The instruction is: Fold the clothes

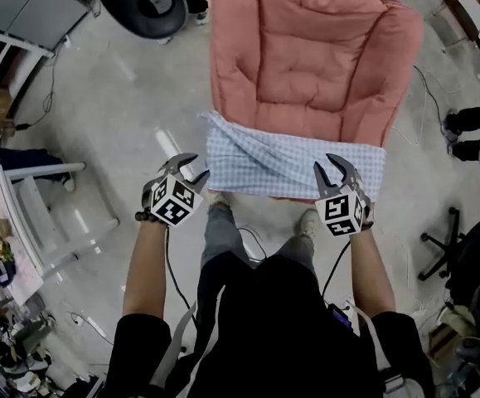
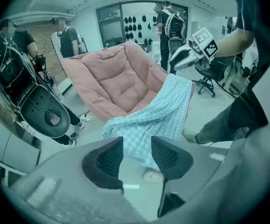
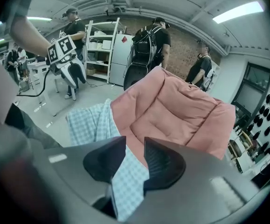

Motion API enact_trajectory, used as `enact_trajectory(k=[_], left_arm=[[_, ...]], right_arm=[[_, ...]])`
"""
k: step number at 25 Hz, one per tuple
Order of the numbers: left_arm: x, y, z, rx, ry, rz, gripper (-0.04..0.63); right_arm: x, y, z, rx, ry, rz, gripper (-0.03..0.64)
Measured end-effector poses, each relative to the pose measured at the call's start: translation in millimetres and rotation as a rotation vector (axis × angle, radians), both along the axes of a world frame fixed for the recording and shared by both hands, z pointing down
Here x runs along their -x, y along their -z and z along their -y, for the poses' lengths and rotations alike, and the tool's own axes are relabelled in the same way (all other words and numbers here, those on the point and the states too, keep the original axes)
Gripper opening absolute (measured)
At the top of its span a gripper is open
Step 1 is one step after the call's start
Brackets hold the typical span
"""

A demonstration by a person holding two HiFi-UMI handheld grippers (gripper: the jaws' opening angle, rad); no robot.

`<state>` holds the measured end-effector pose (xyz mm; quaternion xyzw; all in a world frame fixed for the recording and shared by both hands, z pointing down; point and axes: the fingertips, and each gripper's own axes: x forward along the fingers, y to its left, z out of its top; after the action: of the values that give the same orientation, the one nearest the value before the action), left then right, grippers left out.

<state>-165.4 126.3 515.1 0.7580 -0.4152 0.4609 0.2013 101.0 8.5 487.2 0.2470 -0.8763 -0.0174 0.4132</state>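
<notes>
In the head view we saw a blue and white checked cloth (image 1: pixel 298 160) lying across the front edge of a big pink chair (image 1: pixel 314 56). The left gripper (image 1: pixel 196 167) was out over the grey floor (image 1: pixel 115 114), near the cloth's left corner but not touching it, and its claw was open. The right gripper (image 1: pixel 327 166) was over the right end of the cloth, and its two jaws stood apart too. Our own shoes (image 1: pixel 308 220) were on the floor just in front of the chair, between the two grippers. In the left gripper view the jaws had a wide gap and nothing was held in it. The cloth and the pink chair were farther off behind them, and the right gripper showed up high on the right. Some people (image 2: pixel 69 38) stood at the back of the room. In the right gripper view the jaws were closer to each other but not shut. The cloth showed in the gap between them, and the pads did not pinch it. The pink chair was behind the cloth, and more people stood by white shelves (image 3: pixel 100 45).
</notes>
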Motion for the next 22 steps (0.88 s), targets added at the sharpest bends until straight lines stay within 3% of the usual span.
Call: enact_trajectory(k=[5, 10, 19, 22], left_arm=[[64.1, -10.4, 27.9, -0.028, -0.056, -0.027, 0.193], [104.6, -28.7, 51.9, -0.030, -0.100, -0.066, 0.158], [134.3, -127.9, 88.0, 0.060, -0.153, -0.078, 0.156], [136.5, -158.3, 104.7, 0.085, -0.138, -0.128, 0.156]], right_arm=[[75.8, -12.8, -9.3, 0.026, -0.032, -0.016, 0.120], [119.1, -19.6, -14.3, 0.049, -0.107, -0.025, 0.118], [156.3, -48.1, -45.9, 0.144, -0.193, -0.010, 0.117], [156.9, -69.0, -42.9, 0.161, -0.197, -0.005, 0.117]])
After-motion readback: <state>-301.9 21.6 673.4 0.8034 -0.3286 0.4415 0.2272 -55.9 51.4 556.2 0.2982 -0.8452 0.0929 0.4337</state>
